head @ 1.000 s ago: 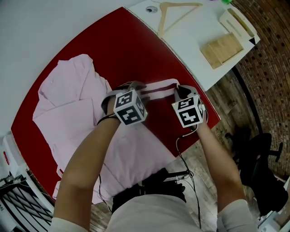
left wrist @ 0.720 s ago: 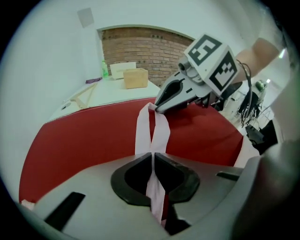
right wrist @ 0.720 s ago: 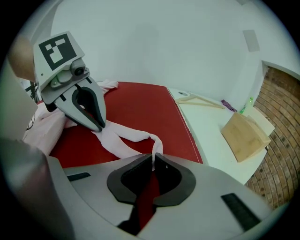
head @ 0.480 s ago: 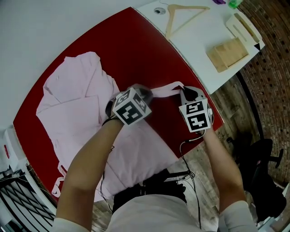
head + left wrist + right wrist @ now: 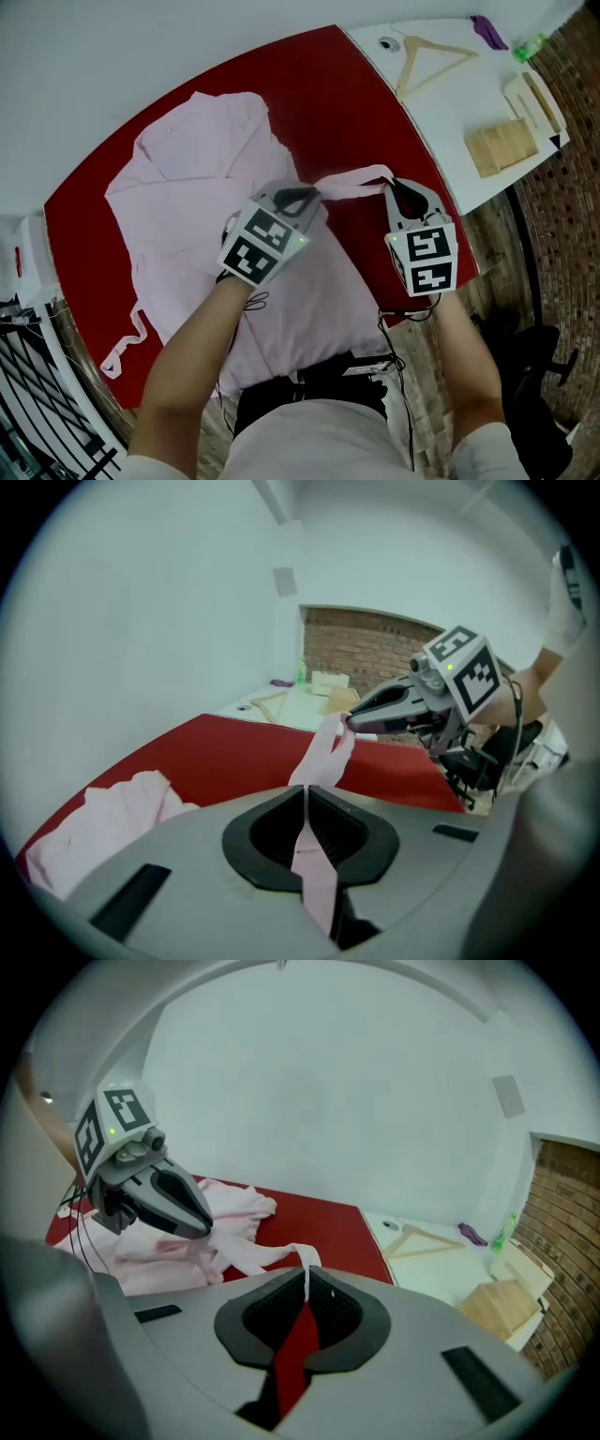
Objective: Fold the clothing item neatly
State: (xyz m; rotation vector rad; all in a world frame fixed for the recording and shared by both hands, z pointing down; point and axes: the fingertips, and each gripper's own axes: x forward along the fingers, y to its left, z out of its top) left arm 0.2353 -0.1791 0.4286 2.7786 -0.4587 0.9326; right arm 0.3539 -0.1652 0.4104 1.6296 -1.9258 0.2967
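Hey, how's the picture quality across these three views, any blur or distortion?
Head view: mostly sharp, evenly lit, the red mat bowed at its edge by the lens. Left gripper view: heavy fisheye with black corners; the pink strap looks soft close in the left gripper. Right gripper view: same fisheye and vignette, the hanger slightly hazy.

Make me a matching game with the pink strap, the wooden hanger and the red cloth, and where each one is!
Things:
1. pink strap
2. wooden hanger
3. red cloth

Places:
A. spread under the pink garment
B. pinched at each end by the left gripper and the right gripper
C. lying flat on the white table

Pairs: 1-B, 2-C, 3-A
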